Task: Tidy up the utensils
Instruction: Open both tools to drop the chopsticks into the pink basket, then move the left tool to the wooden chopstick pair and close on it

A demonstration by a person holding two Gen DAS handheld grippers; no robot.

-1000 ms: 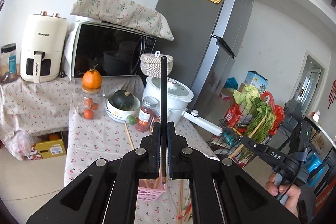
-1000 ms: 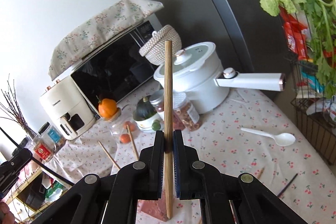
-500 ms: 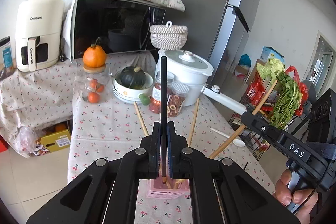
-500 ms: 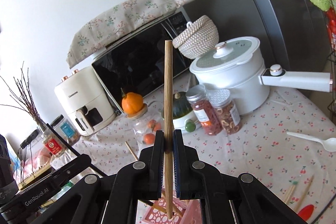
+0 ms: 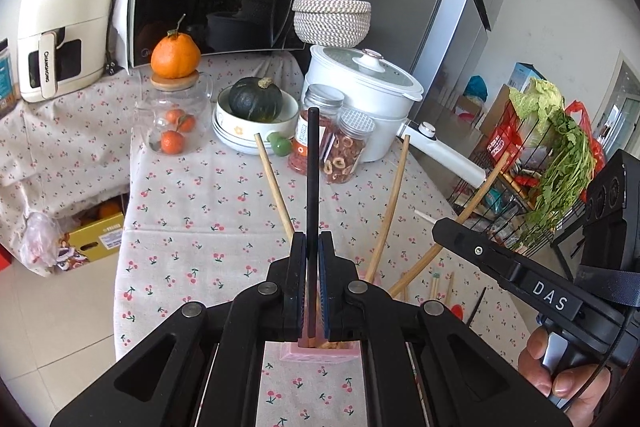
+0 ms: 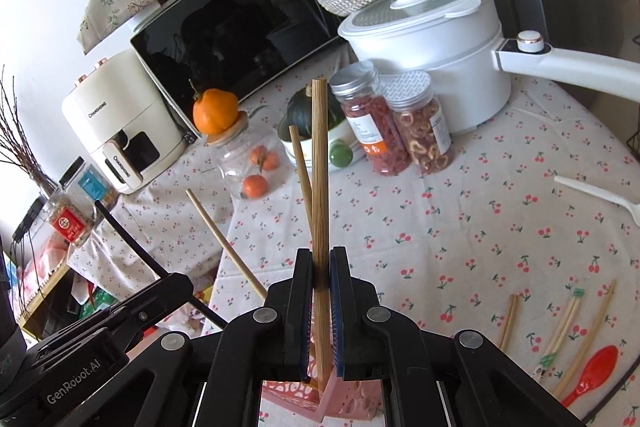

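While both tools work over the pink holder (image 5: 320,351), which stands on the near part of the cherry-print tablecloth (image 5: 200,195), each carries one stick upright. On the left, the left gripper (image 5: 313,283) has its jaws clenched on a black chopstick (image 5: 313,179), held vertical with its lower end down in the holder's mouth; judged from that alignment, it is being fed in tip first so it stands rather than falls. Two wooden chopsticks (image 5: 390,211) already lean out of the holder, fanning left and right.

To the right, the right gripper (image 6: 321,291) is likewise clamped on a wooden chopstick (image 6: 319,167), its lower end inside the holder's near corner, so insertion appears close to complete for both.

Farther right, loose chopsticks (image 6: 568,323), a red spoon (image 6: 592,373) and a white spoon (image 6: 600,193) lie flat on the cloth, not yet sorted. Release should wait until each stick bottoms out; letting go early risks tipping the light holder.
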